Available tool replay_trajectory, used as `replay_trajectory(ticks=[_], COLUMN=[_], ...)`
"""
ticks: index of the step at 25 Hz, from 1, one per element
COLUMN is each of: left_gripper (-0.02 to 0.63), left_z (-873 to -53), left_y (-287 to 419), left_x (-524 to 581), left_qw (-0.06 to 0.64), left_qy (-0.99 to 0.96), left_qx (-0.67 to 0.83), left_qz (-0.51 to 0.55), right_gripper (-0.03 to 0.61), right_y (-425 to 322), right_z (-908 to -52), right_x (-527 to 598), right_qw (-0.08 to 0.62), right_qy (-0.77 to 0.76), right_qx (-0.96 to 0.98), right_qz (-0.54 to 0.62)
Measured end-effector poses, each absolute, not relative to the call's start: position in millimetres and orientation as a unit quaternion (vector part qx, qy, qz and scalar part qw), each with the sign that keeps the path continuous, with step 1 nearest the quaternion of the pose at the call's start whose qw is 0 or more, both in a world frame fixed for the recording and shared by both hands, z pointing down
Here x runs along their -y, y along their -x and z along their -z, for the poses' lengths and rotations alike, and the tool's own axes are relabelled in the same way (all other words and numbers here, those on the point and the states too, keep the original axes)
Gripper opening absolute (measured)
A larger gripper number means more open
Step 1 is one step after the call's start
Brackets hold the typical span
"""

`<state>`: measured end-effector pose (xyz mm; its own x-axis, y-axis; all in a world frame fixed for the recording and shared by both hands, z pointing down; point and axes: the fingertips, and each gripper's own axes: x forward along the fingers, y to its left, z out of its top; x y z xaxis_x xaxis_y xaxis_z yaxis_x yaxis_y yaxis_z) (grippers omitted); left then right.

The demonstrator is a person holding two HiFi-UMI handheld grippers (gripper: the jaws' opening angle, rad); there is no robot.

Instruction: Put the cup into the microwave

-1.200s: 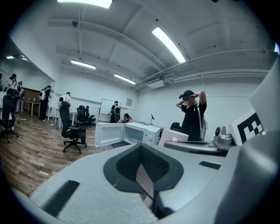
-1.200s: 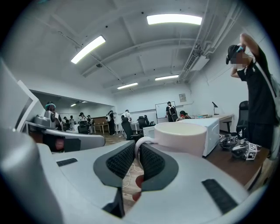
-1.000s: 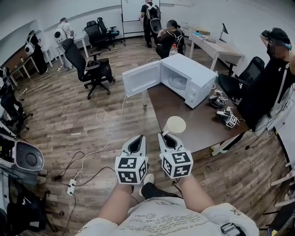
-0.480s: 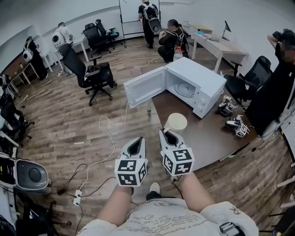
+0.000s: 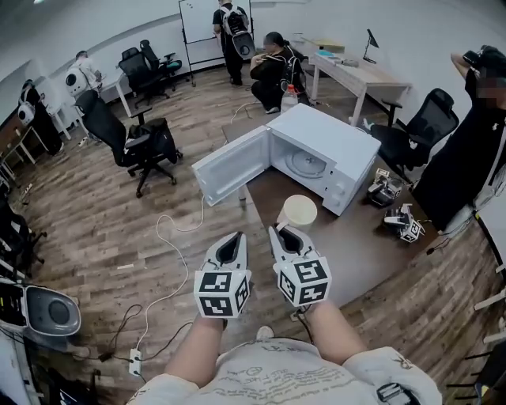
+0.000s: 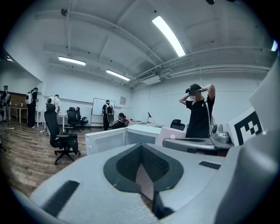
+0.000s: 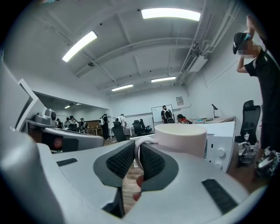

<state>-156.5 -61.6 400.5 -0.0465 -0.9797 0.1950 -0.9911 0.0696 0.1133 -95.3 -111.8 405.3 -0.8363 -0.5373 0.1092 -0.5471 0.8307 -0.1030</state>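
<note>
My grippers: two, side by side over the floor at the table's near edge.
Left gripper (image 5: pixel 230 240): its fingers were pressed together at the tips, with nothing between them.
Right gripper (image 5: pixel 282 232): its fingers were pinched on the handle (image 7: pixel 142 140) of the cup, one pad on each side of the loop.
Cup (image 5: pixel 299 211): one, white, upright and open at the top. It hung in my right gripper just above the table's near corner, in front of the microwave and not yet inside.
Microwave (image 5: pixel 336 141): one, white, on the brown table (image 5: pixel 348 237). Its single door (image 5: pixel 229 166) was swung wide to the left and the round plate (image 5: pixel 304 164) inside was bare.
Spare grippers: two, lying on the table to the right of the microwave (image 5: pixel 383 188) (image 5: pixel 403 224), close to each other.
Office chairs: three black ones that I could count surely (image 5: pixel 130 138) (image 5: pixel 146 63) (image 5: pixel 423 123).
People: one standing just right of the table (image 5: pixel 470 126), and two by the whiteboard (image 5: pixel 198 17). Those at the far left were too small to count.
Floor: one white cable (image 5: pixel 170 237) and one power strip (image 5: pixel 134 362).
</note>
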Motion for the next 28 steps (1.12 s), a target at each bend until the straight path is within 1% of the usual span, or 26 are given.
replay_trajectory(ticks=[5, 10, 17, 28], left_gripper=[0.012, 0.012, 0.012, 0.012], left_z=[-398.2, -400.1, -402.5, -412.1], left_y=[151.4, 132.0, 124.5, 150.2], left_x=[102.8, 131.7, 155.7, 212.9], left_qw=[0.107, 0.105, 0.101, 0.110], left_qy=[-0.693, -0.717, -0.736, -0.768], left_qx=[0.713, 0.688, 0.668, 0.628], left_qz=[-0.016, -0.041, -0.055, -0.051], right_gripper=[0.046, 0.046, 0.046, 0.046], right_y=[85.4, 74.0, 77.2, 101.5], right_z=[-401.2, -401.7, -405.5, -424.5], right_x=[140.6, 158.5, 168.8, 218.7], right_qw=[0.028, 0.026, 0.027, 0.045], right_qy=[-0.297, -0.308, -0.304, -0.356], right_qx=[0.953, 0.949, 0.951, 0.932], right_qz=[-0.053, -0.059, -0.053, -0.051])
